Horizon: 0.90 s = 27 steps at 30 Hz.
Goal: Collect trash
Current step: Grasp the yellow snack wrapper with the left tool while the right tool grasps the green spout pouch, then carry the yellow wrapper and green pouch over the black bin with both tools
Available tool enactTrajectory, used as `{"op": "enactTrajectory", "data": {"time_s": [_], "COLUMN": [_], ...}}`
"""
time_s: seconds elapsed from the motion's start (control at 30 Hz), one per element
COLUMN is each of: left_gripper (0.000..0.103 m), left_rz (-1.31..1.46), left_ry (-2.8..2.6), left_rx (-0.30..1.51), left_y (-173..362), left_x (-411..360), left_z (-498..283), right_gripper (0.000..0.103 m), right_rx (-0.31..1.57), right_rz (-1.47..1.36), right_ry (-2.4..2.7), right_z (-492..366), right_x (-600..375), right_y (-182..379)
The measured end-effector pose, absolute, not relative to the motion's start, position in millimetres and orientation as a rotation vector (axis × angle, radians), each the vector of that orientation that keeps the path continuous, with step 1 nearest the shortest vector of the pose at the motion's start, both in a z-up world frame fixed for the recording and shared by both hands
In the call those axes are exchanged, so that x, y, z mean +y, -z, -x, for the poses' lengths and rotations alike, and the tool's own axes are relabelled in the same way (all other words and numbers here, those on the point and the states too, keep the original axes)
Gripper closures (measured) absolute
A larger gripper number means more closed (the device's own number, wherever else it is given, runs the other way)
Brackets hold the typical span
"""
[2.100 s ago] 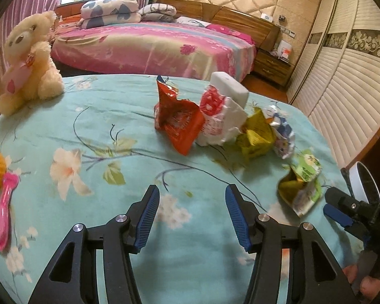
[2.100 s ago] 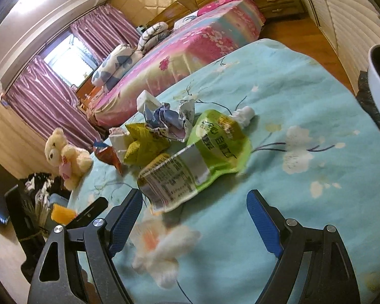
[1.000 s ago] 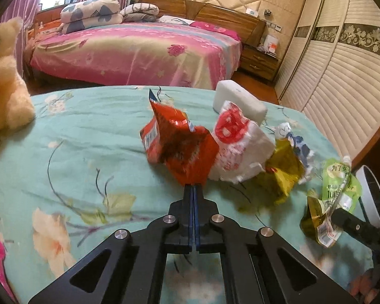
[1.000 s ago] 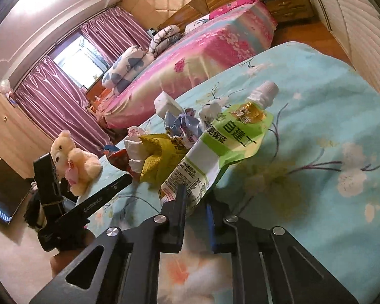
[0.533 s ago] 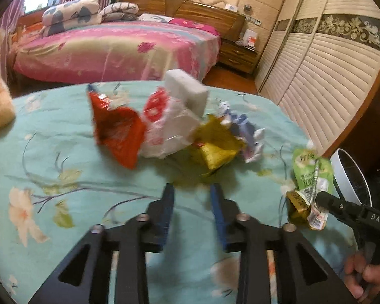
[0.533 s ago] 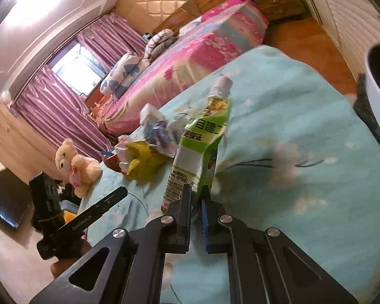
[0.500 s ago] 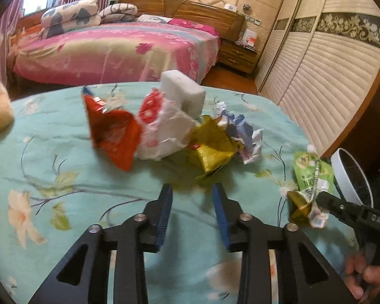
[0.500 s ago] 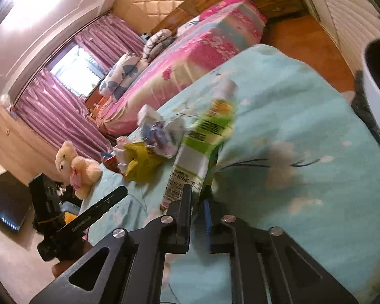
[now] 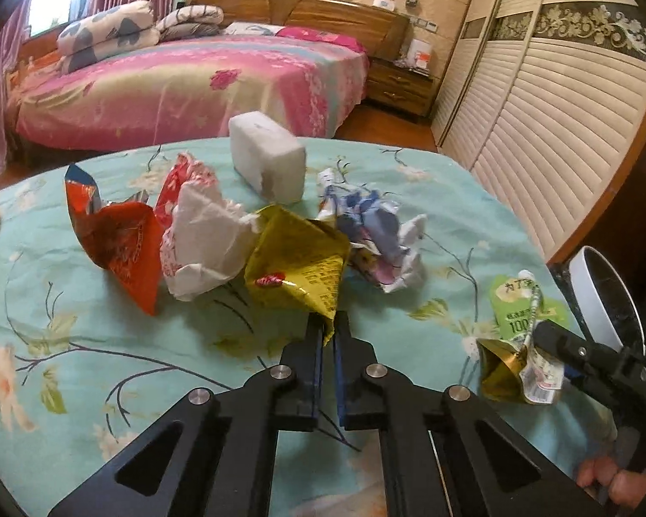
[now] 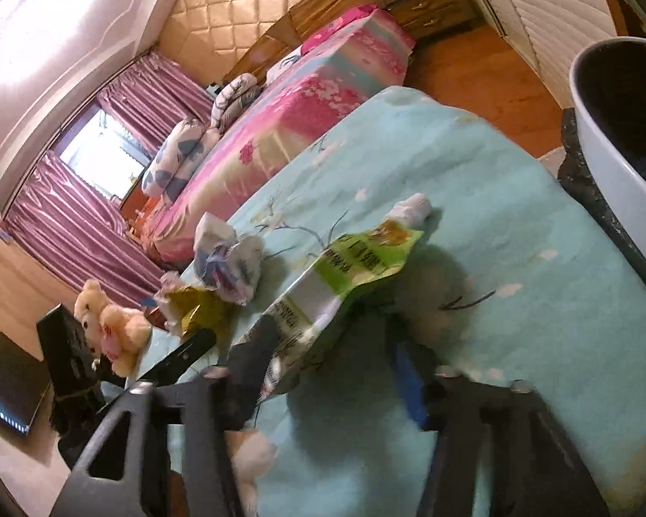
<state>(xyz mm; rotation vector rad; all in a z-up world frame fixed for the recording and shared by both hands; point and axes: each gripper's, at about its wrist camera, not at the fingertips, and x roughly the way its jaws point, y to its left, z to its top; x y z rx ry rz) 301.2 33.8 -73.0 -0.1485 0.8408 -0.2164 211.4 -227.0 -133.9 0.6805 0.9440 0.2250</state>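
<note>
My left tongs [image 9: 328,336] are clenched on a corner of the crumpled yellow foil wrapper [image 9: 299,265]. My right tongs [image 10: 331,370] have just been opening; the green-and-white drink pouch [image 10: 344,275] lies between the parted jaws, released. Nothing shows as binned yet. Beyond wait the red foil bag [image 9: 116,241], white paper wad [image 9: 206,237] and blue-white wrapper [image 9: 379,232]. The white bin [image 10: 611,151] stands off the table's right edge, with open cloth between.

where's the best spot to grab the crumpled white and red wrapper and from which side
Probably the crumpled white bulge of the white and red wrapper, from the near side. It faces the camera with bare tablecloth in front, while the orange wrapper and yellow wrapper crowd its flanks.
</note>
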Motion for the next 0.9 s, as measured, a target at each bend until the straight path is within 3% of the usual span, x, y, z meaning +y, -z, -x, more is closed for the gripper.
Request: {"op": "enactTrajectory", "data": {"time_s": [0.03,0.17,0.67,0.9], "left_gripper": [0.100,0.101,0.102,0.102], "left_rz": [0.151,0.169,0.178,0.163], "left_ry": [0.220,0.234,0.367,0.404], "left_rx": [0.838,0.829,0.807,0.823], "left_y": [72,70,47,49], "left_x": [33,29,-14,-32], "left_z": [-299,-281,-226,-220], "right_gripper": [0.088,0.096,0.100,0.100], "right_rx": [0.938,0.921,0.785,0.796], "right_rz": [-0.681,-0.659,-0.459,-0.390], "right_ry": [-0.231,-0.255,-0.219,-0.199], "right_z": [-211,-206,-160,-147], "right_x": [-228,-230,-252,-253], "right_y": [132,125,79,86]}}
